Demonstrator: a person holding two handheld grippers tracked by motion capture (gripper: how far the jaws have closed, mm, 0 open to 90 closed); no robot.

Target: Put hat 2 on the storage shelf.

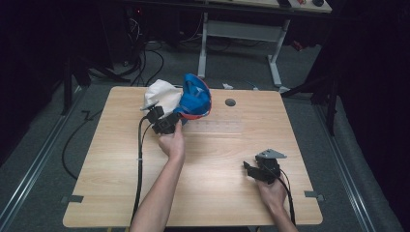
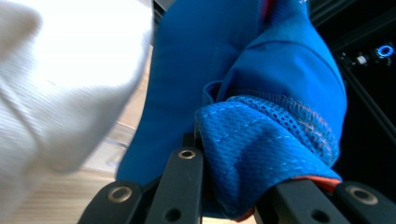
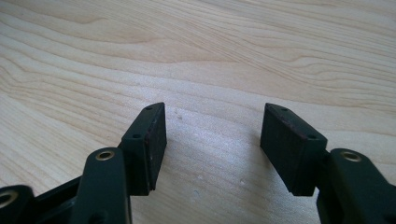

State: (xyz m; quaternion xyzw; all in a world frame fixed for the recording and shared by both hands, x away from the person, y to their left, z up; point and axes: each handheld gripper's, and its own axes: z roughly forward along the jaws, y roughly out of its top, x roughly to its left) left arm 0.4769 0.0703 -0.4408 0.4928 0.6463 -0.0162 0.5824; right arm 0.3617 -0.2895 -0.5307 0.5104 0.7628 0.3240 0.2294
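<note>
The left gripper [image 2: 224, 186] has its jaw tips buried in a blue mesh-lined garment [image 1: 196, 99], clamped on it near the table's [image 1: 217, 193] far edge; a white cloth [image 1: 162, 94] touches the garment; the right gripper [image 3: 212, 140] gapes wide.

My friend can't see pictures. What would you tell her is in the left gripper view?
The left gripper pinches a fold of bright blue mesh cloth with an orange edge between its black jaws. A white cloth lies to the left of it, with the wooden table underneath.
</note>
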